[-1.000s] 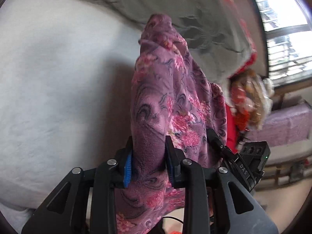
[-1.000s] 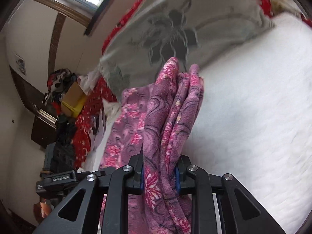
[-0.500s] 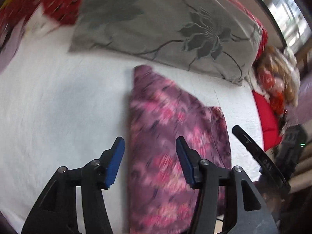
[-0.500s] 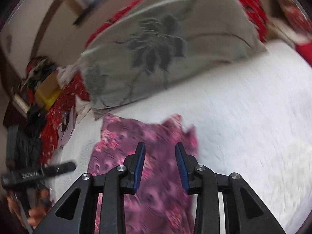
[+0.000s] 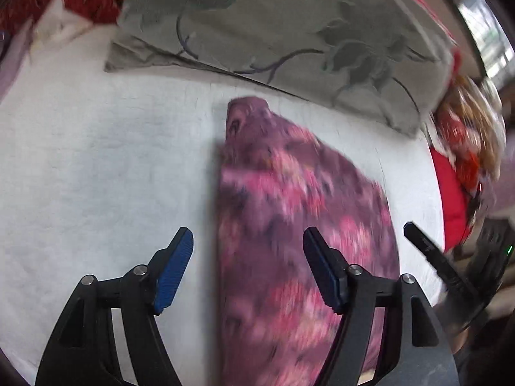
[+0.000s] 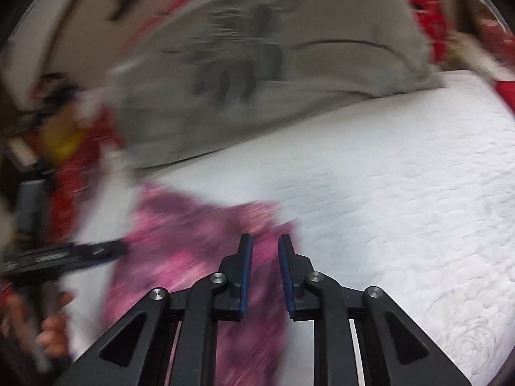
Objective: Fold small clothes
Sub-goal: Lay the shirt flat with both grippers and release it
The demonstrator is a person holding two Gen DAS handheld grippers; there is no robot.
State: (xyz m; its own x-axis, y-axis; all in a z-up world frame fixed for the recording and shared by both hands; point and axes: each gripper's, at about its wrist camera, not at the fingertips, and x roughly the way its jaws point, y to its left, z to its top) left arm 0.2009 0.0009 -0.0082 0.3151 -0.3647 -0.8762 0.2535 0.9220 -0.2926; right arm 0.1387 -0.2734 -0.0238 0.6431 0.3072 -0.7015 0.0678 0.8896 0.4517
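Purple flowery fleece cloth [image 5: 299,225] lies flat on the white bed [image 5: 96,167], under our left tongs [image 5: 248,270] and right tongs [image 6: 264,273], both let go. Next we think we grab an edge and fold.

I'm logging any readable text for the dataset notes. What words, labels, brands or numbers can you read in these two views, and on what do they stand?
No text can be read in either view.
The left gripper, seen from the right wrist camera, bears pale lettering on the side of its finger, too blurred to read.
The right gripper, seen from the left wrist camera, shows a faint mark, also unreadable.
The purple floral garment and grey floral pillow carry patterns only.
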